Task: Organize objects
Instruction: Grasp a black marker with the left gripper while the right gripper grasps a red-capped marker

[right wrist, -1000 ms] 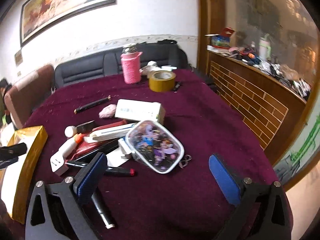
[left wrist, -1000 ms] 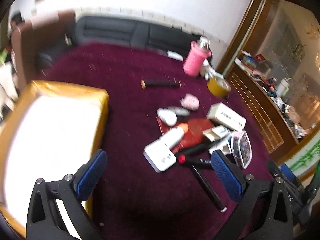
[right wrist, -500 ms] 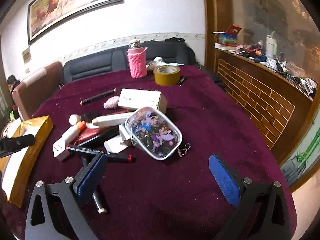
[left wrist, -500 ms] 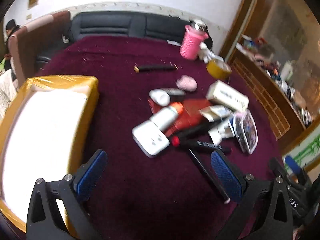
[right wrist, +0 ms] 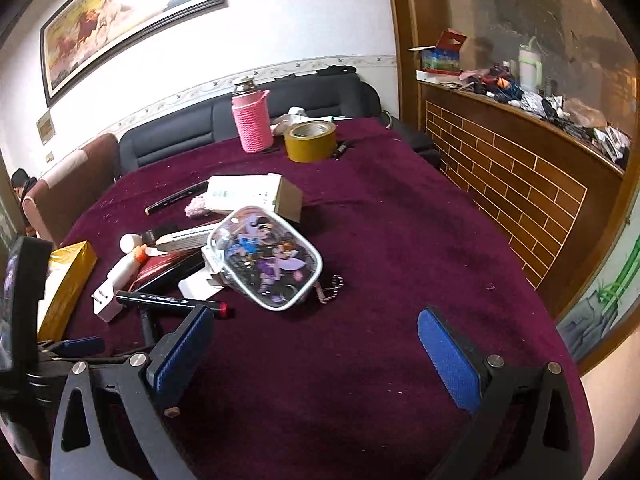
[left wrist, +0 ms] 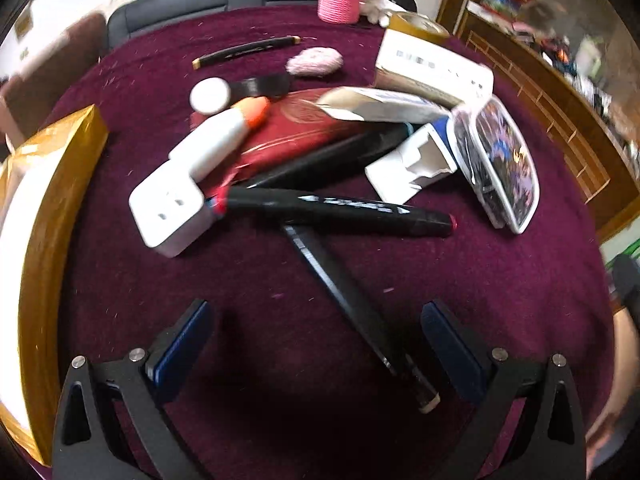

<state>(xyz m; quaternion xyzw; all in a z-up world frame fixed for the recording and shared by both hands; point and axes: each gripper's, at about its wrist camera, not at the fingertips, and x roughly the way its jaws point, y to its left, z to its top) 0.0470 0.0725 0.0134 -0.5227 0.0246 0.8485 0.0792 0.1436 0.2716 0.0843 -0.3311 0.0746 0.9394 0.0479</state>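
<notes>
Left hand-held gripper (left wrist: 316, 340): released, jaws wide, and it has swooped in low over the pile since a second ago.
Target, likely: the slim black pen (left wrist: 352, 304) on the tabletop (left wrist: 500, 280), its lower end now between the blue pads.
Marker (left wrist: 340, 210): just beyond, crossing the pen's far end.
Right hand-held gripper (right wrist: 316, 356): released, hanging back over bare cloth.
Gold box (left wrist: 48, 216): at left, probably the drop-off.
Meaning: first pick looks imminent.

Bench (right wrist: 400, 240) draped in matt, napped maroon cloth flecked with lint. Glossy gold foil on the box (left wrist: 48, 184); smooth white plastic on the charger (left wrist: 168, 208); satin black plastic on the marker (left wrist: 340, 210). Pink knitted sleeve (right wrist: 252, 128), shiny metal cap above.
</notes>
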